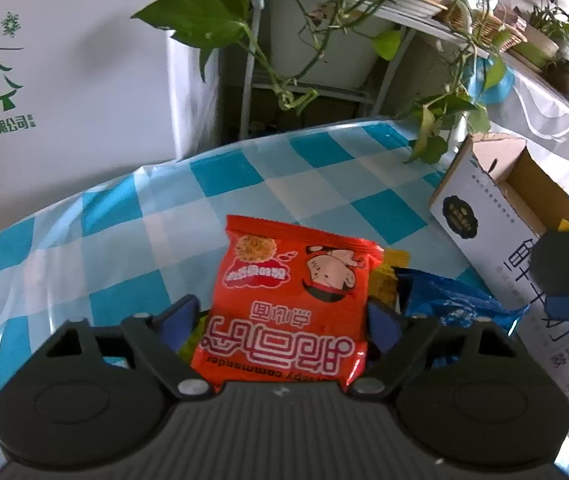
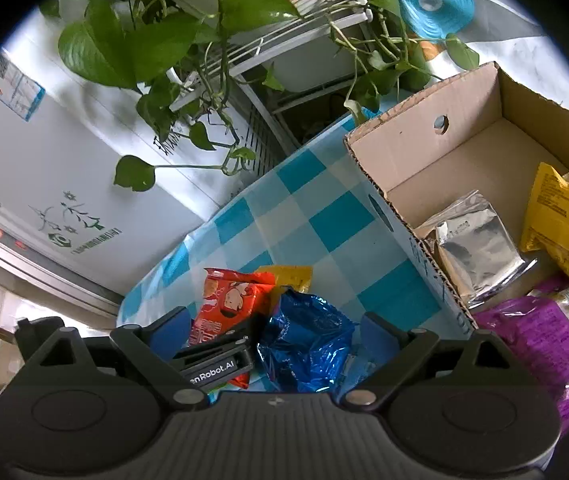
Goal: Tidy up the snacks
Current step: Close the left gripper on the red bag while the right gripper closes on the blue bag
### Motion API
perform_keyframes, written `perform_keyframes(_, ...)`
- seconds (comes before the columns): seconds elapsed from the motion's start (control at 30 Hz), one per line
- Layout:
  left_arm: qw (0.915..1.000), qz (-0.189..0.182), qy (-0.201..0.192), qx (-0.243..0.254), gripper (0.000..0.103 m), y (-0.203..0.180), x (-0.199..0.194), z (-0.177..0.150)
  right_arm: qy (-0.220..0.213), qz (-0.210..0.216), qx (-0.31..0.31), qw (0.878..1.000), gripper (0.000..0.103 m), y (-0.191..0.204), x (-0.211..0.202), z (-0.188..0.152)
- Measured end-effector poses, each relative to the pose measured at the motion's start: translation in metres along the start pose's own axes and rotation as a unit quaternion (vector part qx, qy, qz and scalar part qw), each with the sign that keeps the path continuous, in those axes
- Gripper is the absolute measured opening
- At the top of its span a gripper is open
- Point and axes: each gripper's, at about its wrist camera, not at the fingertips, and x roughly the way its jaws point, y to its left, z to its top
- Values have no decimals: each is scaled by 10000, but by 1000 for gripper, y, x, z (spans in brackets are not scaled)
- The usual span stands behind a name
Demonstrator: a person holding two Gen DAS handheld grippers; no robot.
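A red snack packet (image 1: 288,292) lies on the blue-checked tablecloth (image 1: 244,184), and my left gripper (image 1: 284,312) is shut on it, its blue pads against the packet's two sides. A crinkled blue packet (image 2: 304,344) lies beside it, between the spread fingers of my open right gripper (image 2: 274,334), whose pads stand clear of it. A yellow packet (image 2: 290,274) peeks out behind both. The open cardboard box (image 2: 424,152) on the right holds a silver pouch (image 2: 476,248), a yellow packet (image 2: 560,224) and a purple packet (image 2: 540,340).
Trailing green plants (image 2: 144,40) hang over a white wire rack (image 2: 284,40) beyond the table's far edge. A white appliance with a green tree logo (image 1: 44,80) stands at the left. The box's printed side (image 1: 480,216) rises close on the right of the packets.
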Motion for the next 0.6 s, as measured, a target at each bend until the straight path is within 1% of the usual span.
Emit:
perform_keyframes(0.1,9998,-50,14,-188,73,8,-4,0,64,-129,9,9999,96,2,6,-2)
perform_keyframes(0.17,9995,9,-14,-328,71,16,-9,0,107,-244,32,9996,96,2,10,-4)
perform_keyframes(0.27,9980,120,-38,-626,71,34,-16,0,119,-394,16,9991,96,4,16,-7)
perform_keyframes(0.43,9943,202,-109,-1038,71,62,-28,-2,220,-636,-58,9977,96,8,27,-13)
perform_keyframes(0.6,9923,369,-177,-1170,71,75,-38,-3,264,-744,-64,9969,96,10,39,-17)
